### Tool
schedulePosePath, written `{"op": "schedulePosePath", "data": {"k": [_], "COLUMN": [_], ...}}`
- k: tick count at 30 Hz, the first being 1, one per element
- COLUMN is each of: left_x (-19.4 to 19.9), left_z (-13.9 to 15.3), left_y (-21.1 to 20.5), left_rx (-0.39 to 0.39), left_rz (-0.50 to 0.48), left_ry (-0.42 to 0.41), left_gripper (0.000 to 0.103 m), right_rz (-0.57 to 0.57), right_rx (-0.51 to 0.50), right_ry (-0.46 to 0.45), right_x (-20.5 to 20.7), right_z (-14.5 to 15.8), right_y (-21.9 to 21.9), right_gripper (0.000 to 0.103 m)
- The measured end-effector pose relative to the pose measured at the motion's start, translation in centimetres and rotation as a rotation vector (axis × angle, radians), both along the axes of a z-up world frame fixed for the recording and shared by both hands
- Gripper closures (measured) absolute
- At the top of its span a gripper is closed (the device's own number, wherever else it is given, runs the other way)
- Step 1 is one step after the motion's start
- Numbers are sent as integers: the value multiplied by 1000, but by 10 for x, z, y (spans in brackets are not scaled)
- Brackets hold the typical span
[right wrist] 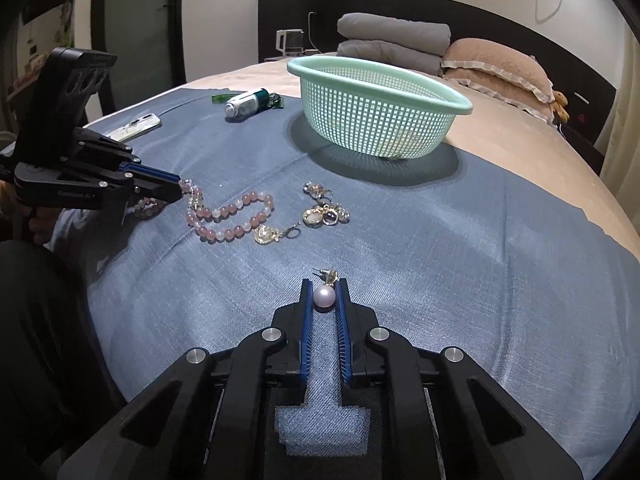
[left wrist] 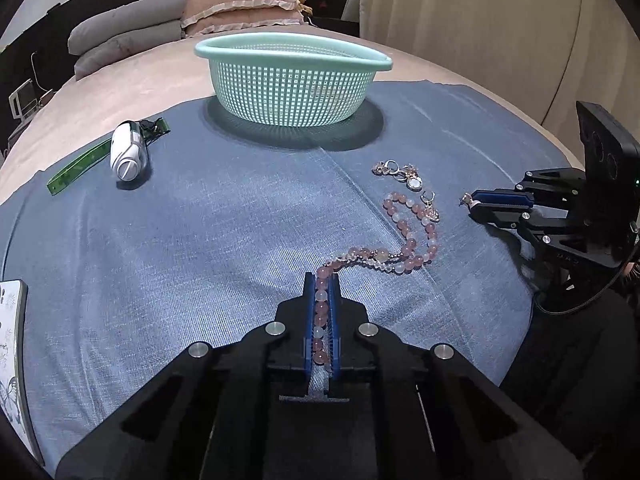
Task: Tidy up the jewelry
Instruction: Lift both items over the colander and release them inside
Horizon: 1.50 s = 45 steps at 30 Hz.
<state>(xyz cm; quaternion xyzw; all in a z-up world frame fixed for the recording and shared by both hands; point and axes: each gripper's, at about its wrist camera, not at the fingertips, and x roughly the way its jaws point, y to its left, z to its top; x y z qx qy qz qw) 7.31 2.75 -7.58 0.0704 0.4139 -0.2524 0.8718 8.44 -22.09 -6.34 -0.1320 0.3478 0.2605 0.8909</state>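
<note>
A pink and white bead necklace (left wrist: 404, 236) lies on the blue cloth (left wrist: 200, 232); my left gripper (left wrist: 322, 280) is shut on one end of it, beads lined up between the jaws. It also shows in the right wrist view (right wrist: 232, 216). My right gripper (right wrist: 323, 284) is shut on a pearl earring (right wrist: 324, 298) with a gold stud, low over the cloth. Loose gold earrings (right wrist: 324, 210) and a gold pendant earring (right wrist: 268, 235) lie beside the necklace. A mint mesh basket (left wrist: 292, 80) stands at the far side of the cloth.
A white and silver bottle (left wrist: 128, 156) and a green strap (left wrist: 76, 170) lie at the far left. A phone (right wrist: 134, 128) lies on the cloth's left edge. Folded grey blankets (right wrist: 392, 40) and a pink pillow (right wrist: 496, 68) sit at the bed's head.
</note>
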Motion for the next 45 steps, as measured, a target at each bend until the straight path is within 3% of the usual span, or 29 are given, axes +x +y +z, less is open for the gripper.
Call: {"op": "schedulePosePath", "data": {"k": [7,15,24,35,39,45], "left_x": [-7,3,25,61,84,116], "left_z": [8,49,117,209,217,195], "left_y": [3,7,-6,-35,-50,-67], "left_rx": [-17,-59,-59,32,66,97], "left_rz": [-19,-34,-60,-107,-108,-116], "left_ry": [14,-46,-167,-380,-403,-349], "left_gripper": [97,97,97,97,97,97], "right_rz": [-27,-72,-85,-17,3,31], "right_rx": [-1,37,57,116,152,171], "right_ry": [-7,-92,-166,-252,-241,-183], "right_x": [-4,-3,28,77,95,126], "right_z": [12,54,111,166,174,164], "right_y": [-11,-28,-25,-12,-7,1], "right_gripper": [92,92,92,92,92,92]}}
